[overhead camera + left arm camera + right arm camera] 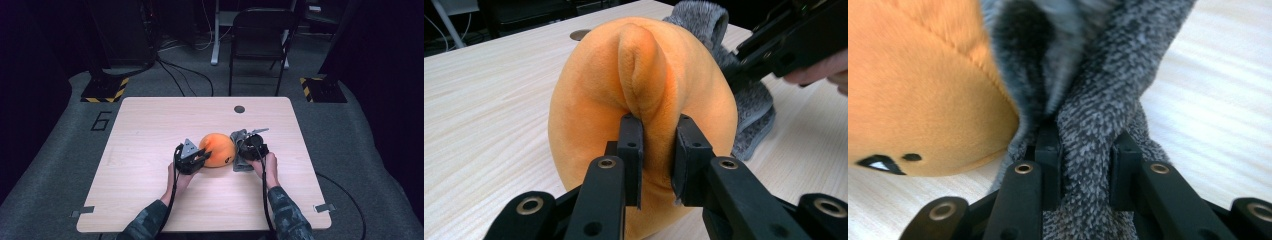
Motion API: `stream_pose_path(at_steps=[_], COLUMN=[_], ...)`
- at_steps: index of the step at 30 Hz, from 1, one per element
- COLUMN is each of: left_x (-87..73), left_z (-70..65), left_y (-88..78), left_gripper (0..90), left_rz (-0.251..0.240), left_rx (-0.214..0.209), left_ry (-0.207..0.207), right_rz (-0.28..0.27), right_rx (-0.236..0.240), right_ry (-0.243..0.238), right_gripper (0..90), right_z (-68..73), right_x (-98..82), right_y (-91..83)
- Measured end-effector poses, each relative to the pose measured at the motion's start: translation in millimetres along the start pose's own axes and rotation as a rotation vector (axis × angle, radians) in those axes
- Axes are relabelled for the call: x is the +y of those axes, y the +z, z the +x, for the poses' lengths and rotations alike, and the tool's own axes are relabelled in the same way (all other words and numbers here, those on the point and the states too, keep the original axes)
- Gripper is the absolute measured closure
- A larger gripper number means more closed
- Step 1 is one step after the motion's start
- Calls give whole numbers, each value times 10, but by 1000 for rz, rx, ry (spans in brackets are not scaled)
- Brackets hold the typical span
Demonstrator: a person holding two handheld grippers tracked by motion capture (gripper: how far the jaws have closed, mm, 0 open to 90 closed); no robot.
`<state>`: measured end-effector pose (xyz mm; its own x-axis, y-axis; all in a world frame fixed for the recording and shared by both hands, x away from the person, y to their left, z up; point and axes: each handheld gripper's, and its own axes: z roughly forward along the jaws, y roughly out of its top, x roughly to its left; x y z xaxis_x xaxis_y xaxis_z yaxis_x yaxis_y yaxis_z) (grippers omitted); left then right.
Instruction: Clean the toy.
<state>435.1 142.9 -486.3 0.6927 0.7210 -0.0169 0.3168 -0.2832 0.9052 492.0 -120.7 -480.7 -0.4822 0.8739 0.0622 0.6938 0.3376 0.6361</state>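
Orange plush [216,150] sits mid-frame on the desk [150,130], grey sock [240,145] touching its right side. Left gripper [202,159] pinches a plush fold; right gripper [250,150] is clamped on the sock.

This looks like a lab or test room. A small wooden bench [150,150] stands alone on grey carpet [50,175] with a number on it. Stands with yellow and black stripes [106,90] sit behind. Cables [185,75] lie about, and a folding chair [260,40] waits in the dark.
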Motion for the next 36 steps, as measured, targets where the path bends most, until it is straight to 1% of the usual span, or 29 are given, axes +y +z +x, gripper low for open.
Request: stream_pose_path(at_steps=[1, 3, 5, 6, 8, 10, 11, 12, 13, 14, 15, 17, 19, 21, 23, 24, 25, 27, 28, 29, 30, 31, 32, 33, 34, 35, 36], left_x=[0, -2, -2, -2, 1, -2, -1, -2, 1, 4, -1, -2, 4, 10, 25, 29, 33, 22, 15, 10, 2, -4, -13, -26, -40, -50, -63], left_z=[-4, -13, -12, -13, -15, -26, -29, -28, -23, -15, -12, -2, -5, 2, 30, 44, 69, 123, 151, 169, 174, 188, 197, 209, 216, 236, 250], left_y=[1, 8, 10, 10, 7, 14, 13, 13, 7, 5, 14, 17, 14, -5, -35, -42, -49, -57, -58, -58, -50, -42, -35, -30, -23, -22, -22], left_gripper=[764, 763, 762, 762, 761, 760, 760, 759, 756, 750, 744, 730, 696, 614, 532, 483, 447, 393, 379, 367, 352, 345, 330, 320, 316, 308, 307], left_rz=[-1, -8, -8, -9, -2, -11, -11, -12, -5, 2, -6, -8, -8, -22, -30, -32, -23, -18, -13, -5, -2, 9, 18, 23, 25, 35, 43], left_rx=[-1, 5, 3, 4, -2, 5, 8, 5, 3, 3, 8, 5, 9, 4, 1, 2, -4, -8, -21, -23, -27, -34, -32, -43, -42, -34, -44], left_ry=[-4, -5, -6, -7, -4, -4, -4, -6, -4, -2, -6, -5, 8, -3, -5, -4, -8, -25, -31, -32, -44, -44, -48, -63, -80, -73, -84], right_rz=[-18, -69, -116, -143, -183, -207, -204, -193, -180, -162, -161, -164, -156, -156, -151, -157, -156, -156, -156, -155, -157, -158, -152, -153, -157, -155, -154], right_rx=[1, -3, 12, 20, 54, 71, 83, 87, 84, 87, 77, 77, 77, 68, 60, 60, 56, 56, 56, 56, 56, 55, 54, 56, 56, 52, 50], right_ry=[15, 6, 7, -10, -25, -33, -55, -62, -81, -82, -80, -77, -69, -76, -71, -62, -67, -49, -59, -55, -50, -44, -46, -43, -50, -43, -47], right_gripper=[723, 722, 722, 721, 719, 719, 719, 719, 720, 722, 724, 732, 740, 744, 744, 744, 744, 745, 745, 745, 745, 745, 746, 746, 746, 746, 746], right_z=[-1, 3, 38, 65, 142, 265, 315, 366, 393, 419, 429, 420, 413, 412, 404, 392, 377, 355, 334, 325, 318, 316, 308, 303, 294, 297, 294], right_x=[20, 77, 142, 171, 221, 257, 270, 274, 270, 261, 244, 230, 224, 203, 185, 183, 178, 168, 163, 161, 158, 158, 157, 156, 155, 155, 154], right_y=[-56, -188, -335, -405, -511, -549, -531, -498, -443, -374, -316, -259, -247, -221, -201, -195, -193, -191, -187, -184, -181, -176, -179, -176, -171, -171, -173])
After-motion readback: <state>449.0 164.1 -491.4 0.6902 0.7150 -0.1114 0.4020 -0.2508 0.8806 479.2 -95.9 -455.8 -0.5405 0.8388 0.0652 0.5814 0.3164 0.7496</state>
